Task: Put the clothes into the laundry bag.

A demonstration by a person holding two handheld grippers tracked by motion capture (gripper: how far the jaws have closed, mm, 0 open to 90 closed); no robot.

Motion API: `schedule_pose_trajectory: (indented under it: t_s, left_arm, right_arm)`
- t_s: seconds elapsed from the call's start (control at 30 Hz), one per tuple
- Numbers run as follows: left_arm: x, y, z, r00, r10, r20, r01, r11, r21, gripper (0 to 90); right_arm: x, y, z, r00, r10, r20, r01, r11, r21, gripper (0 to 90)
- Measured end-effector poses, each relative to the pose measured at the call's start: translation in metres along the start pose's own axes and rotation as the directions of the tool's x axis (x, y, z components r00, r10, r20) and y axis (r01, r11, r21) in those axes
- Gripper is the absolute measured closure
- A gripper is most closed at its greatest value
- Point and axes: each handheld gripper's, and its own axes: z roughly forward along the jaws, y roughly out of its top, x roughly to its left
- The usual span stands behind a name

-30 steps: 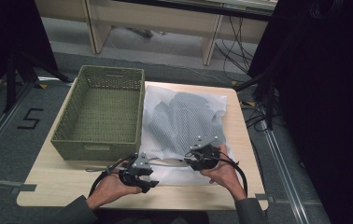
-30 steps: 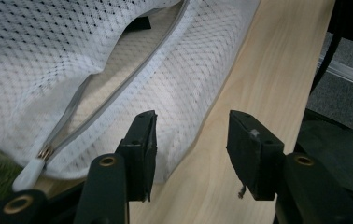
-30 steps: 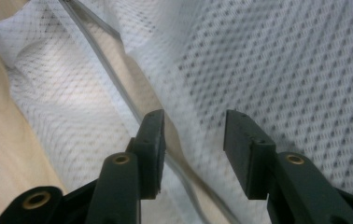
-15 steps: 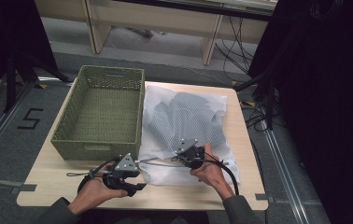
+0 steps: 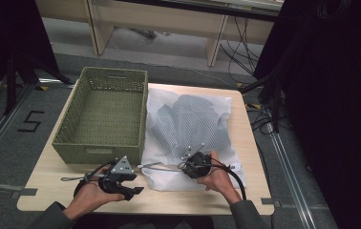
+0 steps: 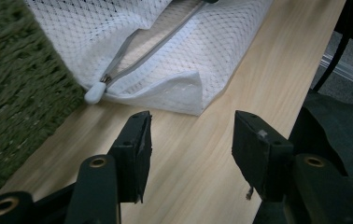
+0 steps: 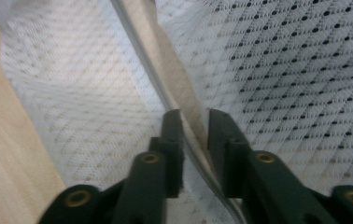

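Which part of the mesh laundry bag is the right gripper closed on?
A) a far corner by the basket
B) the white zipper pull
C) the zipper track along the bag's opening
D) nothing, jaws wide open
C: in the right gripper view, the right gripper has its jaws nearly shut around the zipper track of the mesh laundry bag; the white zipper pull lies free ahead of the open left gripper.

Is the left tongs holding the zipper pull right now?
No, the left tongs stand open over bare table, short of the zipper pull.

The high view looks forward and down over the whole counter [image 5: 245, 119]. The left gripper view sits low, close above it, facing the mesh bag [image 6: 165, 51]. The right gripper view, closer, faces the same bag's zipper [image 7: 146, 65].
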Motion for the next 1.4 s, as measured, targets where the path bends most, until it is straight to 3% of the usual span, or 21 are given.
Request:
schedule_pose_trajectory:
  t_s: [0.07,0.1,0.13,0.27,0.33,0.43,0.5,0.53,0.57,0.6,0.67,0.7,0.73,0.8,0.93,0.97,1.0,1.23,1.27,1.37,1.4]
  left_arm:
    - [0.002,-0.001,-0.004,0.9999,0.007,-0.013,-0.007,0.9999,-0.008,45.9]
    - [0.002,-0.003,-0.008,0.9998,-0.006,-0.018,0.005,0.9998,-0.019,45.4]
    - [0.003,-0.004,-0.009,0.9998,-0.003,-0.021,0.003,0.9997,-0.025,45.0]
    - [0.003,-0.008,-0.014,0.9987,-0.035,-0.038,0.033,0.9982,-0.050,41.5]
    - [0.004,-0.010,-0.019,0.9973,-0.046,-0.057,0.042,0.9965,-0.073,40.9]
    - [0.005,-0.012,-0.023,0.9958,-0.061,-0.068,0.055,0.9943,-0.092,39.1]
    - [0.007,-0.013,-0.027,0.9959,-0.042,-0.079,0.035,0.9950,-0.094,37.4]
    - [0.006,-0.014,-0.028,0.9953,-0.063,-0.074,0.055,0.9932,-0.103,36.7]
    - [0.007,-0.015,-0.030,0.9960,-0.044,-0.077,0.036,0.9939,-0.104,36.2]
    - [0.008,-0.016,-0.032,0.9957,-0.042,-0.083,0.033,0.9938,-0.106,34.7]
    - [0.008,-0.018,-0.035,0.9952,-0.050,-0.084,0.040,0.9927,-0.114,33.7]
    - [0.008,-0.019,-0.036,0.9942,-0.061,-0.089,0.051,0.9917,-0.118,33.7]
    - [0.008,-0.020,-0.037,0.9931,-0.070,-0.094,0.058,0.9907,-0.123,33.3]
    - [0.011,-0.021,-0.041,0.9938,-0.051,-0.099,0.038,0.9904,-0.133,32.3]
    - [0.014,-0.024,-0.047,0.9901,-0.075,-0.119,0.057,0.9875,-0.147,31.1]
    - [0.015,-0.025,-0.048,0.9896,-0.076,-0.122,0.057,0.9872,-0.149,30.9]
    - [0.016,-0.027,-0.049,0.9872,-0.095,-0.128,0.073,0.9823,-0.173,30.6]
    - [0.017,-0.034,-0.059,0.9847,-0.102,-0.141,0.076,0.9810,-0.178,28.8]
    - [0.017,-0.036,-0.059,0.9847,-0.107,-0.137,0.079,0.9776,-0.195,27.8]
    - [0.016,-0.040,-0.063,0.9838,-0.114,-0.138,0.088,0.9793,-0.182,25.9]
    - [0.014,-0.041,-0.062,0.9822,-0.136,-0.130,0.106,0.9719,-0.210,25.9]
  right_arm:
    - [0.000,0.000,-0.008,0.9998,0.018,0.002,-0.018,0.999,-0.027,66.8]
    - [-0.003,0.000,-0.010,0.9998,-0.010,0.015,0.011,0.999,-0.053,64.1]
    - [-0.001,-0.002,-0.015,0.9989,0.042,0.023,-0.041,0.998,-0.057,62.1]
    - [-0.001,-0.006,-0.026,0.9947,0.099,0.029,-0.097,0.992,-0.077,56.2]
    - [-0.003,-0.011,-0.035,0.9893,0.139,0.046,-0.131,0.981,-0.141,51.0]
    - [-0.004,-0.016,-0.040,0.9846,0.166,0.054,-0.156,0.974,-0.164,47.3]
    - [-0.006,-0.021,-0.044,0.9794,0.195,0.055,-0.183,0.968,-0.171,45.5]
    - [-0.008,-0.024,-0.047,0.9787,0.197,0.059,-0.184,0.968,-0.173,44.4]
    - [-0.010,-0.027,-0.049,0.9749,0.215,0.059,-0.201,0.963,-0.181,43.3]
    - [-0.012,-0.033,-0.051,0.9674,0.243,0.070,-0.222,0.949,-0.225,41.9]
    - [-0.012,-0.035,-0.056,0.9632,0.258,0.076,-0.237,0.948,-0.212,41.2]
    - [-0.011,-0.038,-0.057,0.9542,0.289,0.076,-0.267,0.938,-0.222,40.4]
    - [-0.012,-0.040,-0.061,0.9546,0.289,0.073,-0.269,0.941,-0.207,39.9]
    - [-0.011,-0.049,-0.067,0.9469,0.313,0.075,-0.291,0.933,-0.214,39.0]
    - [-0.010,-0.057,-0.069,0.9433,0.321,0.083,-0.298,0.930,-0.214,37.7]
    - [-0.009,-0.061,-0.072,0.9354,0.344,0.081,-0.321,0.922,-0.216,37.3]
    - [-0.008,-0.062,-0.072,0.9346,0.347,0.079,-0.323,0.921,-0.218,36.9]
    - [-0.006,-0.071,-0.075,0.9311,0.354,0.089,-0.325,0.916,-0.235,35.1]
    - [-0.005,-0.073,-0.075,0.9252,0.368,0.093,-0.336,0.908,-0.251,34.9]
    - [-0.003,-0.078,-0.078,0.9210,0.378,0.093,-0.346,0.904,-0.249,34.6]
    - [-0.003,-0.078,-0.078,0.9210,0.378,0.093,-0.346,0.904,-0.249,34.6]
